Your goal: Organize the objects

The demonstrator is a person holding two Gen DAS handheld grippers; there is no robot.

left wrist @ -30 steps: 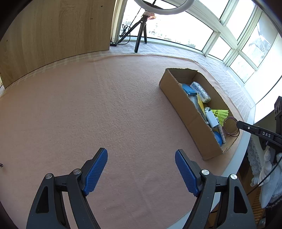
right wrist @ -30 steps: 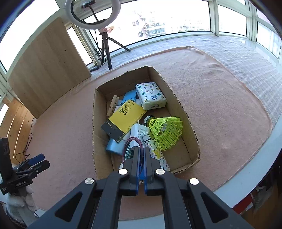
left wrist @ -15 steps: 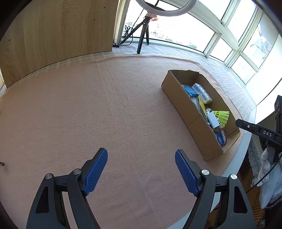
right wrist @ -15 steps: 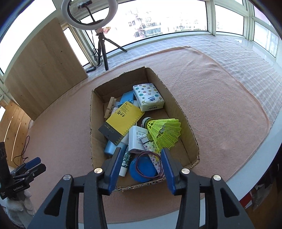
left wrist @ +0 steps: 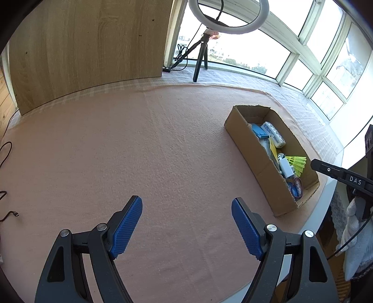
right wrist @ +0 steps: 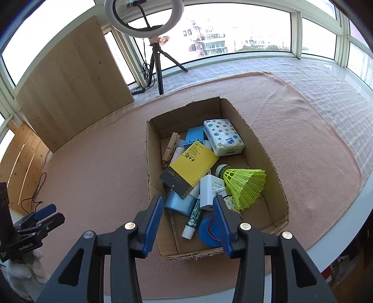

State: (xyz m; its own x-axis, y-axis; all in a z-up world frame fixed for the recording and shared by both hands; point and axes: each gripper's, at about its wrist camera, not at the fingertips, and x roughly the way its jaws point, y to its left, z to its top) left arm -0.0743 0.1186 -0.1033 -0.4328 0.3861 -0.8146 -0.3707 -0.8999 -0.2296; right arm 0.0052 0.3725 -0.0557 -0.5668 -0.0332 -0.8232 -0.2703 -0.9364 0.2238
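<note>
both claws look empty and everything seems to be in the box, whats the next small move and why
Probably back the right claw away from the cardboard box: its jaws have just opened, empty, above the red band on the blue disc, and the pink mat holds nothing loose.

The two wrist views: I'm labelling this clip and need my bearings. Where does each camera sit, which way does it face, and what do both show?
Left wrist: on the left gripper, angled down at bare pink cloth; its open blue pads frame the view, cardboard box off right.
Right wrist: on the right gripper, looking down into the box; its open pads show, left gripper at the left edge.
Shared: box, yellow shuttlecock, ring light, wooden board.
</note>
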